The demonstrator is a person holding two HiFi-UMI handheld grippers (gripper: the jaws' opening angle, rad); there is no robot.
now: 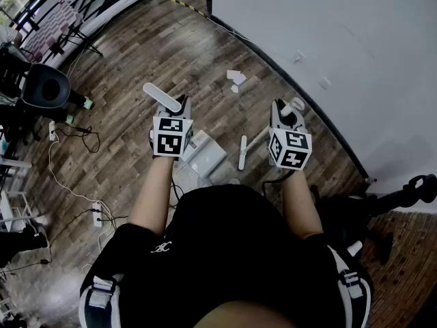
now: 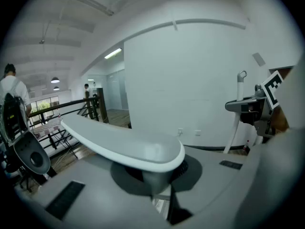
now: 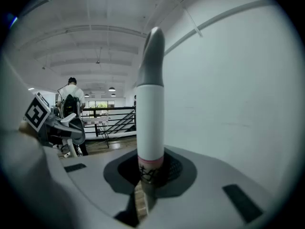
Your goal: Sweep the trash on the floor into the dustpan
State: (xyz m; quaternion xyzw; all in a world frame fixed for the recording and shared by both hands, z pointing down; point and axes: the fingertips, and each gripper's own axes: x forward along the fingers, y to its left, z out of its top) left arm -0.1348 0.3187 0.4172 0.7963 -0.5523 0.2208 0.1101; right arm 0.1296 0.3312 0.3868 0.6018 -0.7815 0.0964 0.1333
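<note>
Wood floor (image 1: 130, 60), white wall (image 1: 328, 33). Left gripper (image 1: 174, 108) jaws are shut tight on the dustpan (image 1: 207, 157) handle; right gripper (image 1: 287, 115) jaws are shut tight on the white broom (image 3: 150, 118) handle. Only the head view shows the trash (image 1: 235, 78): pale scraps near the wall, apart from the dustpan. The right gripper view alone shows a pink band and black print on the handle, unreadable.

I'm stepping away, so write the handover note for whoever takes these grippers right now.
Left gripper: shut on the dustpan by its handle, pan low in front of the person.
Right gripper: shut on the broom, its head beside the dustpan.
Trash: white scraps on the floor near the wall, apart from the dustpan.
Done: both tools in hand.
Left: all the sweeping; no scrap is in the dustpan.
</note>
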